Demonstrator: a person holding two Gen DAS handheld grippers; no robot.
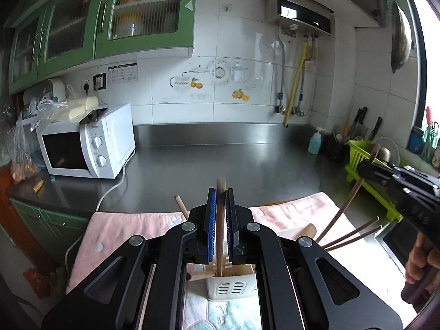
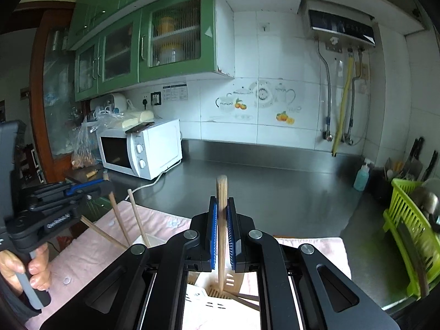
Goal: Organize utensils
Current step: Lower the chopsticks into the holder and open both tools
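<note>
My left gripper is shut on a thin wooden stick, a chopstick, whose lower end stands in a white slotted utensil holder on a pink towel. My right gripper is shut on the handle of a wooden slotted spatula, whose head sits by the holder's rim. Other wooden sticks lean out of the holder. Each gripper shows in the other's view: the right one, the left one.
A white microwave stands at the back left of the steel counter. A green dish rack, a soap bottle and knives are at the right. A cord runs near the towel.
</note>
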